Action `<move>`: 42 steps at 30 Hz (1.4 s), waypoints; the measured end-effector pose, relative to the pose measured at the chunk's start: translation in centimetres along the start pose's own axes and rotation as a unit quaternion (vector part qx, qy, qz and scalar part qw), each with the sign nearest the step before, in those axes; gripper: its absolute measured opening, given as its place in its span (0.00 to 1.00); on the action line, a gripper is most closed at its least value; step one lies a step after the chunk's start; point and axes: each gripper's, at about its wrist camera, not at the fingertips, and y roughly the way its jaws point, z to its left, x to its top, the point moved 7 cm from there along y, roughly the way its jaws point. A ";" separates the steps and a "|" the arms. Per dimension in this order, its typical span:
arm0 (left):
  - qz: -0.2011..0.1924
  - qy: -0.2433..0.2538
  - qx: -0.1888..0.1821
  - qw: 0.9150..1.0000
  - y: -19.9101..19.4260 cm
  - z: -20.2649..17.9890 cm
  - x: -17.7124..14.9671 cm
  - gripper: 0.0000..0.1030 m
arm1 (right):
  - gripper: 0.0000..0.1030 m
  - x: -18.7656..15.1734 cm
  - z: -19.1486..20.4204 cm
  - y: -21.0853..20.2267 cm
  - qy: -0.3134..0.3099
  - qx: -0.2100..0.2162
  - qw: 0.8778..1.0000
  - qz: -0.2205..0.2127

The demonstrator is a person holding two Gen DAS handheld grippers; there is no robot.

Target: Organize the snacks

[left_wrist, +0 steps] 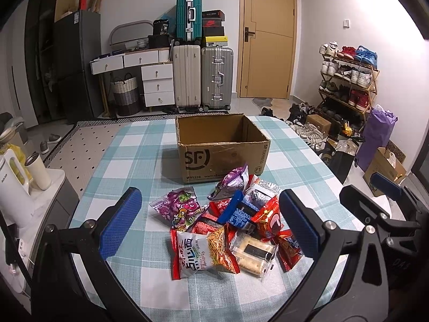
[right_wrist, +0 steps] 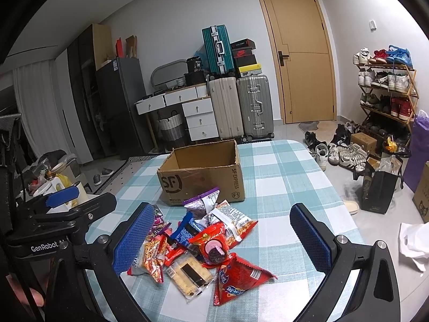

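Observation:
A pile of snack packets point(left_wrist: 228, 222) lies on the checked tablecloth in front of an open cardboard SF box point(left_wrist: 222, 158), which looks empty inside. On the pile are a purple candy pack point(left_wrist: 179, 209), a white-and-red noodle-stick pack point(left_wrist: 203, 255) and a clear cracker pack point(left_wrist: 254, 255). My left gripper point(left_wrist: 210, 225) is open above the near side of the pile, holding nothing. In the right wrist view the same pile point(right_wrist: 201, 241) sits before the box point(right_wrist: 201, 185), with a red triangular pack point(right_wrist: 238, 279) nearest. My right gripper point(right_wrist: 222, 238) is open and holds nothing.
The table point(left_wrist: 128, 161) has a teal-and-white cloth with rounded corners. A white kettle point(left_wrist: 13, 187) and a tumbler point(left_wrist: 39, 171) stand on a side cabinet at the left. Bags point(right_wrist: 378, 190), shoes and a shoe rack point(right_wrist: 386, 94) fill the floor at the right. Suitcases point(left_wrist: 203, 77) stand by the door.

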 end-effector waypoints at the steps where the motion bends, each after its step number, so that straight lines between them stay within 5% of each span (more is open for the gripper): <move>1: 0.000 0.001 0.000 1.000 0.0 0.0 0.0 0.99 | 1.00 0.0 0.0 0.0 0.000 0.000 1.000 0.000; 42: 0.014 -0.008 0.004 1.000 1.0 0.5 -0.8 0.99 | 1.00 -1.3 -1.0 0.0 0.010 0.002 1.000 0.016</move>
